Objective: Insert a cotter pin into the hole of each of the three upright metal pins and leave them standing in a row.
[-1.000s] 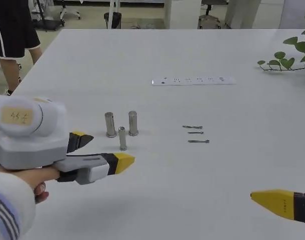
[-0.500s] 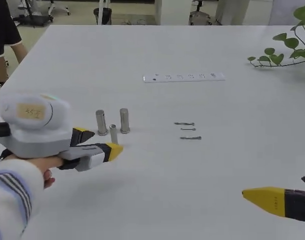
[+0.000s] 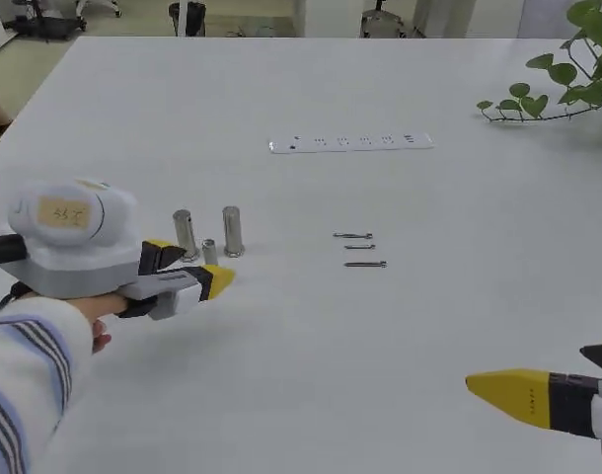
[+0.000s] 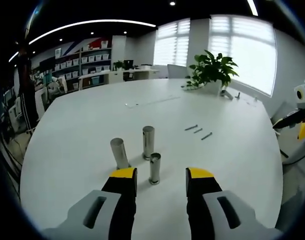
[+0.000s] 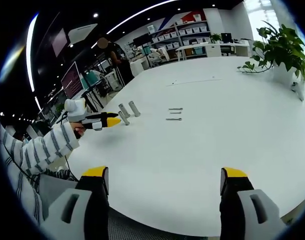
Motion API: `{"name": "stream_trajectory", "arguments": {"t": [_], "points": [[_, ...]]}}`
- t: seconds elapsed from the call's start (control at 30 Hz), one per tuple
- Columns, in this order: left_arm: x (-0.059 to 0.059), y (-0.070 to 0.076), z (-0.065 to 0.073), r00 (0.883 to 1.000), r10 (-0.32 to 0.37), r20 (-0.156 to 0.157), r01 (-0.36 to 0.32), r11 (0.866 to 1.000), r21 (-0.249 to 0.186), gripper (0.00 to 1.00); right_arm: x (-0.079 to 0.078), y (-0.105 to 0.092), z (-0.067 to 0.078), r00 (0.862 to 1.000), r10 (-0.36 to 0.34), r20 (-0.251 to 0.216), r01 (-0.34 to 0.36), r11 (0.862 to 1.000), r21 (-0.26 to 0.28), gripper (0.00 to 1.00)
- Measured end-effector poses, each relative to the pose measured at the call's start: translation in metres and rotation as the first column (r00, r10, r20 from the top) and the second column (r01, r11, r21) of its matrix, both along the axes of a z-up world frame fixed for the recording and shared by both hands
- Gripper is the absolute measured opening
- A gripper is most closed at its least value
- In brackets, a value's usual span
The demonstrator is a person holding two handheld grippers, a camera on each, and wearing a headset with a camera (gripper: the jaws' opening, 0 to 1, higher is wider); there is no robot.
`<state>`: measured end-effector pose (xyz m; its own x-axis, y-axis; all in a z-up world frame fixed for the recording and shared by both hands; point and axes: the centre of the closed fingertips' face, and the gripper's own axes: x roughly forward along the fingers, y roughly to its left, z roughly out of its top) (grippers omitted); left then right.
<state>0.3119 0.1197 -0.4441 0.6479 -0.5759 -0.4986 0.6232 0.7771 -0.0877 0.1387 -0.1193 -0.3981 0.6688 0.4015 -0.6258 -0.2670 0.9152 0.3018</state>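
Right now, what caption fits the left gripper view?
Open left tool faces three upright metal pins on the table.

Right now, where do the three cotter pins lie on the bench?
In the head view the cotter pins lie side by side mid-table, to the right of the upright metal pins and on the near side of the power strip.

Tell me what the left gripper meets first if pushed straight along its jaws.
Likely the nearest metal pin, upright just ahead of the left gripper, roughly between the open jaws. Exact depth is hard to judge.
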Motion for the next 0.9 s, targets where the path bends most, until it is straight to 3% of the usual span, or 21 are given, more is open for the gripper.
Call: {"name": "stream_trajectory", "arguments": {"t": [0.3, 0.4, 0.9], "points": [[0.01, -0.004, -0.011, 1.0, -0.011, 0.012, 0.01, 1.0, 0.027, 0.24, 0.001, 0.002, -0.001, 1.0, 0.004, -0.006, -0.004, 1.0, 0.0, 0.91], [0.014, -0.004, -0.014, 1.0, -0.013, 0.005, 0.013, 1.0, 0.019, 0.21, 0.0, 0.002, -0.002, 1.0, 0.006, -0.011, -0.006, 1.0, -0.001, 0.91], [0.019, -0.007, -0.017, 0.999, -0.046, 0.017, 0.046, 0.998, 0.035, 0.06, 0.001, 0.004, -0.003, 1.0, 0.014, -0.019, -0.014, 1.0, 0.001, 0.91]]}}
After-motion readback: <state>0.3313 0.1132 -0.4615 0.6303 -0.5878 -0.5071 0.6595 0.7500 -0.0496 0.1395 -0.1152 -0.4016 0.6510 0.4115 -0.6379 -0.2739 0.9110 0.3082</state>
